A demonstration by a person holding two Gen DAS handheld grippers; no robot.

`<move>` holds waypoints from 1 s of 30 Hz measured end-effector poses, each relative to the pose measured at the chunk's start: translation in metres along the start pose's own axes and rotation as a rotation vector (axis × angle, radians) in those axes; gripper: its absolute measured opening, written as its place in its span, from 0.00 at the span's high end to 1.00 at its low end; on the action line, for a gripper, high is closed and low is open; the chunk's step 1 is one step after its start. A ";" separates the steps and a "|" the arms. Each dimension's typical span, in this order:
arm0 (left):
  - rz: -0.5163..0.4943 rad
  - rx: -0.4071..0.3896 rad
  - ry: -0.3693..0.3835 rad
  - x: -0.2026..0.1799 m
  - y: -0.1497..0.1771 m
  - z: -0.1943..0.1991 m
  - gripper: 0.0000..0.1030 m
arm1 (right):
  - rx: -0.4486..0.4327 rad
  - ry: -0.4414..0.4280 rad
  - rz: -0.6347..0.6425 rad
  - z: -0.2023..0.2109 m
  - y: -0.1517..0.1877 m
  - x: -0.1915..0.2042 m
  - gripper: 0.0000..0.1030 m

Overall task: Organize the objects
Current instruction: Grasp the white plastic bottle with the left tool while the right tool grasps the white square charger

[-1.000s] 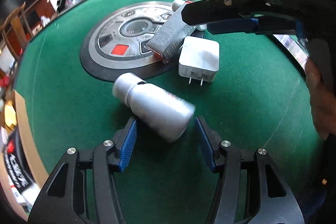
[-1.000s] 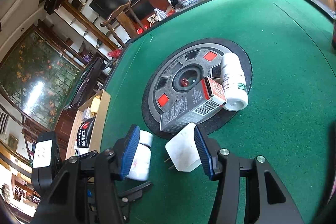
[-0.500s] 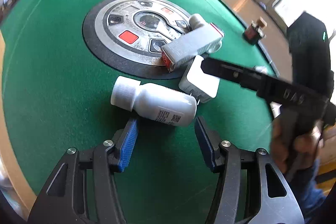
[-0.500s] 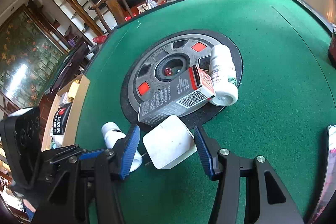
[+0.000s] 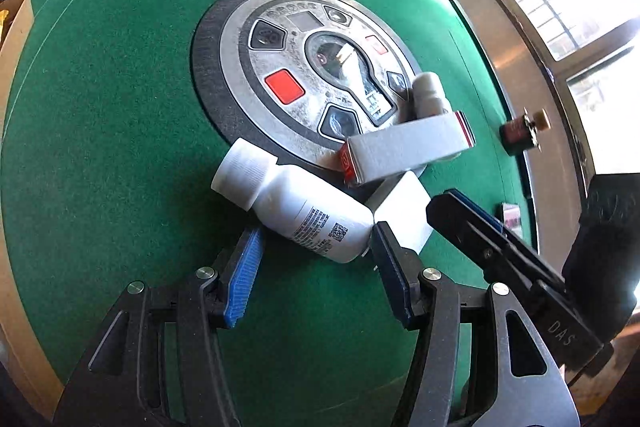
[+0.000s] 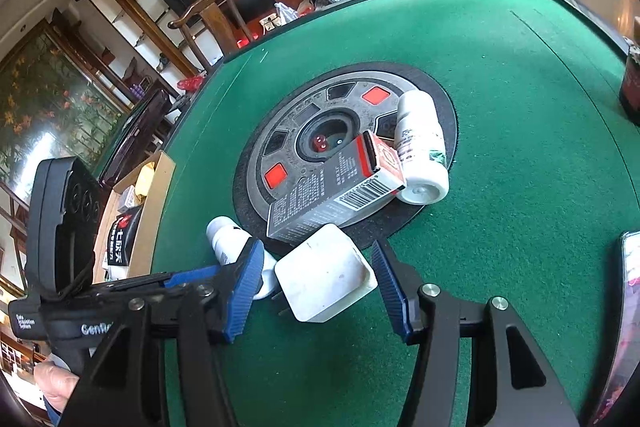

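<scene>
On the green tabletop point(image 5: 100, 107) the round control panel point(image 5: 304, 83) in the middle serves as the landmark. At its near edge lies a white pill bottle point(image 5: 304, 211) on its side, cap towards the panel, its body between the fingers of the left tool point(image 5: 316, 267), whose jaws stand apart and do not press on it. Just beside that bottle a white charger point(image 6: 326, 277) lies flat off the panel's rim, between the parted jaws of the right tool point(image 6: 316, 287), untouched by them. A grey carton point(image 6: 332, 201) rests across the panel's edge, touching the charger. A second white bottle point(image 6: 420, 151) lies on the panel against the carton's far end. Well away from the panel, near the tabletop's rim, stands a small dark jar point(image 5: 522, 131).
</scene>
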State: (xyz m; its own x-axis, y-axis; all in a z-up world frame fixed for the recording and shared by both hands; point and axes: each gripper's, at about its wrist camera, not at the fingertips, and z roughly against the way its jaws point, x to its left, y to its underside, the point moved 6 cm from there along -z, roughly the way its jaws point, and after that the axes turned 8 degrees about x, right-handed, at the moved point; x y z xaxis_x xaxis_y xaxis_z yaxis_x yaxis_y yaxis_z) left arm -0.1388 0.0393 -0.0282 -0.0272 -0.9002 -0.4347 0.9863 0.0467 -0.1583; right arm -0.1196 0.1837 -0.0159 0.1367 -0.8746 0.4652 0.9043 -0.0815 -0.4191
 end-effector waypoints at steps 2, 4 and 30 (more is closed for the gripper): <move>-0.005 0.001 0.018 0.001 0.000 0.004 0.46 | -0.006 -0.003 -0.009 0.002 -0.001 -0.002 0.45; 0.002 -0.007 0.036 0.003 -0.002 0.007 0.46 | -0.015 -0.003 -0.018 0.005 -0.002 -0.003 0.45; -0.220 -0.105 -0.261 0.026 0.025 0.009 0.67 | 0.060 0.136 0.188 -0.012 0.008 0.023 0.42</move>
State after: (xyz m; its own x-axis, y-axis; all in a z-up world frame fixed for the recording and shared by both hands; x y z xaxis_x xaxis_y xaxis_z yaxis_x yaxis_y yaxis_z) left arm -0.1135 0.0131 -0.0360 -0.1816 -0.9732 -0.1414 0.9389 -0.1288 -0.3190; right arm -0.1140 0.1578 -0.0177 0.2532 -0.9284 0.2721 0.8908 0.1140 -0.4399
